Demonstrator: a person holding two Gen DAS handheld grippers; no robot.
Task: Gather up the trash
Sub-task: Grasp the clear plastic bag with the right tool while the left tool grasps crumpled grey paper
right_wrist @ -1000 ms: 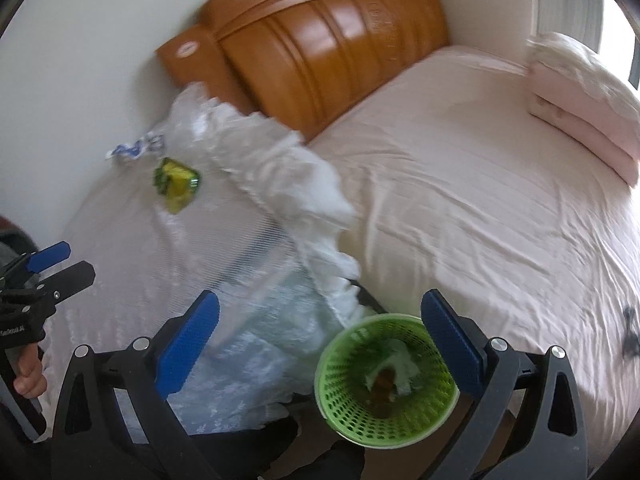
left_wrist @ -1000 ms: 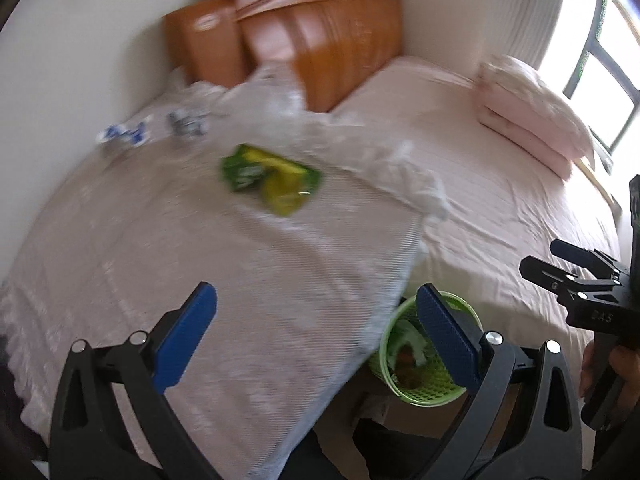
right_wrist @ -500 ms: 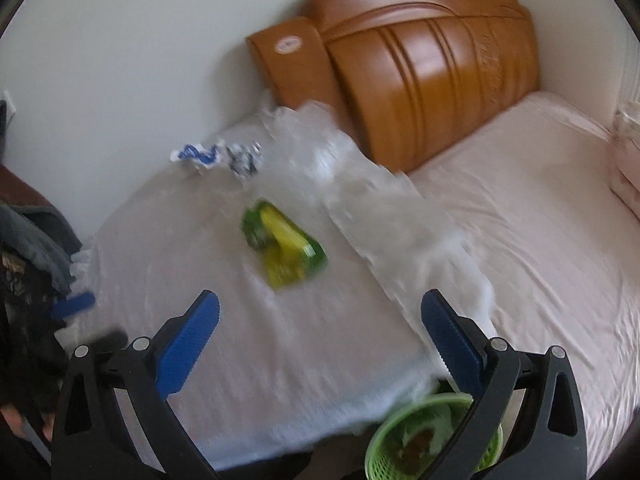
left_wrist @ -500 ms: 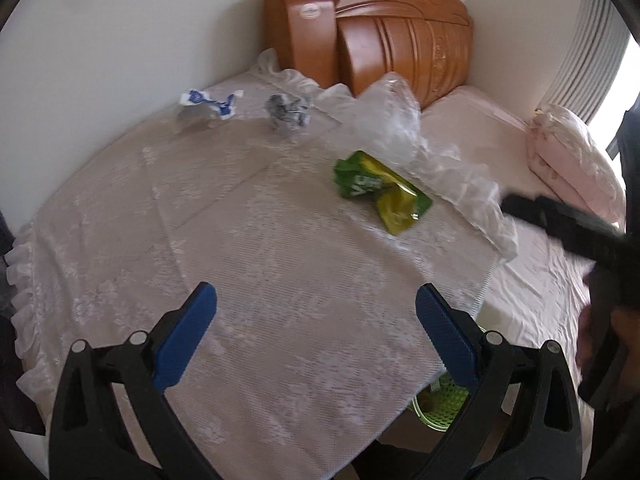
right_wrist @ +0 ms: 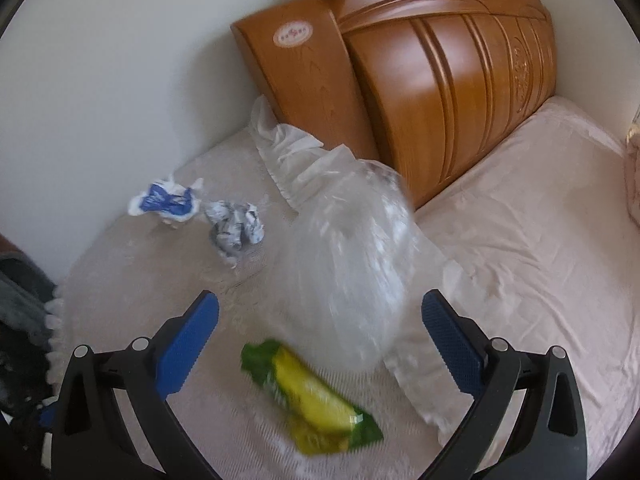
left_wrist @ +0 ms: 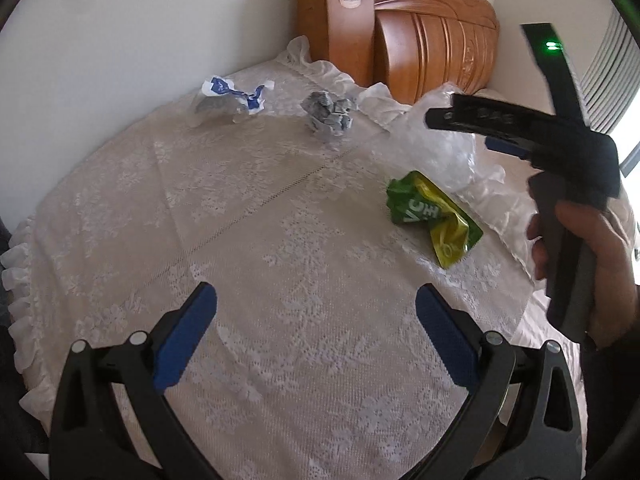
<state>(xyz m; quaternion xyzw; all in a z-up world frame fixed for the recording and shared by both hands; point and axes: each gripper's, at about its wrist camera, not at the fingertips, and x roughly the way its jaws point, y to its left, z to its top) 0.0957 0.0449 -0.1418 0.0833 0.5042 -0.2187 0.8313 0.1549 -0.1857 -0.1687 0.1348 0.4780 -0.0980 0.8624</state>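
So four bits of trash on the white lace-covered bench: green-yellow snack wrapper, clear plastic bag right behind it, then one crumpled grey paper ball and one blue-white wrapper further back. Left claw and right claw both spread, empty.

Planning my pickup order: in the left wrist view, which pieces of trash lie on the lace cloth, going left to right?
Blue-and-white wrapper → crumpled grey paper → green and yellow snack bag. The clear plastic bag overlaps the snack bag's span, so I leave it out.

Motion blurs the green wrapper and clear plastic bag in the right view.
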